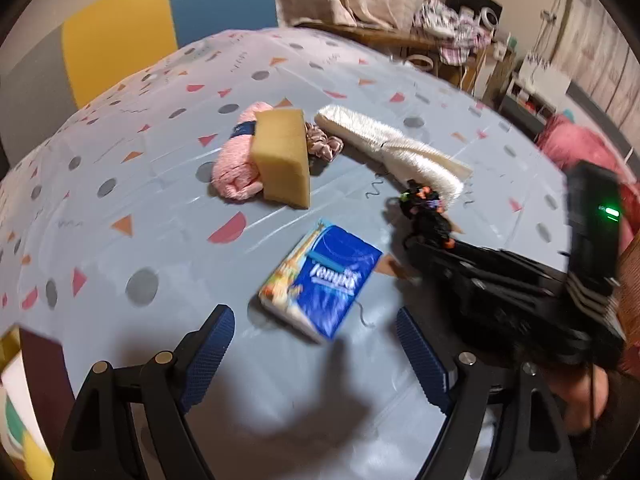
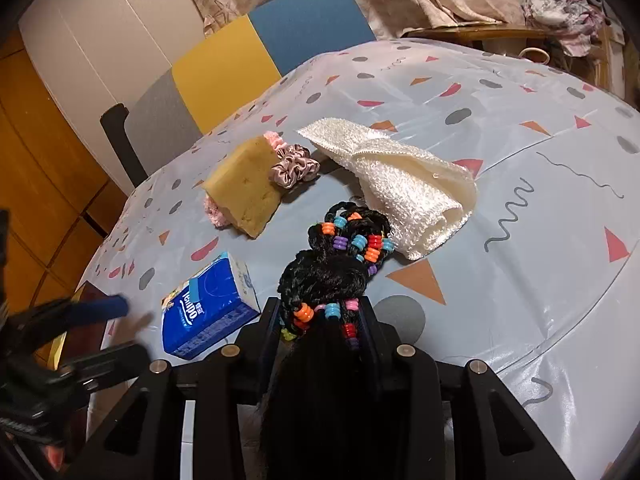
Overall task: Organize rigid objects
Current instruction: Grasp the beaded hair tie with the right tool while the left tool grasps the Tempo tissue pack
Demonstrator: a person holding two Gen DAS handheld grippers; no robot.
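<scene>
The right gripper [image 2: 320, 320] clamps the beaded braid [image 2: 344, 248]; the left gripper [image 1: 316, 356] gapes empty just short of the tissue pack [image 1: 320, 280]. Nothing looks sorted yet.

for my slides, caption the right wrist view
Right gripper shut on a black beaded hairpiece beside a blue tissue pack.

Blue tissue pack [image 1: 320, 282] at table centre carries white "Tempo" brand lettering. Right wrist view shows it upside down, toward 8 o'clock. Smaller print unreadable.

Left hand-held gripper [image 1: 316, 360] spread wide, right hand-held gripper [image 2: 320, 320] clamped.
</scene>
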